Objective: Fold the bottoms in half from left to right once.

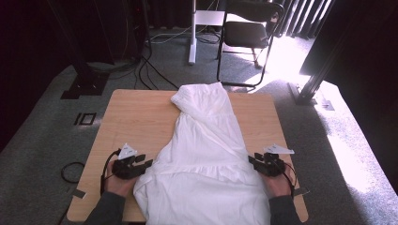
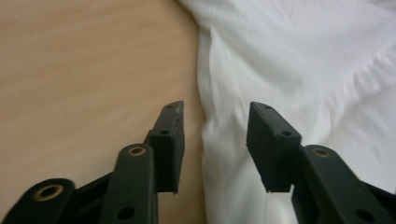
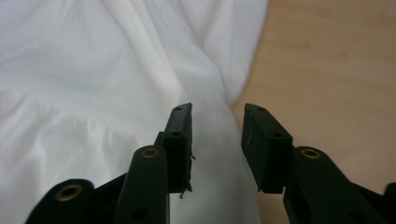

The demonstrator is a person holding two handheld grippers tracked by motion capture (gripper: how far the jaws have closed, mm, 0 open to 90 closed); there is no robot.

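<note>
On the wooden table [image 1: 131,112] a white garment [image 1: 206,154] lies spread lengthwise, its narrow end folded over at the far edge and its wide hem hanging slightly over the near edge. The left gripper [image 1: 145,165] stands at the left border of the garment, the right gripper [image 1: 252,161] at its right border, both close to the hem. In each gripper view the jaws stand apart with no cloth pinched between them. I judge that the laying out and smoothing is mostly done: the cloth is flat with few wrinkles. What remains seems to be the folding, perhaps from the sides.
</note>
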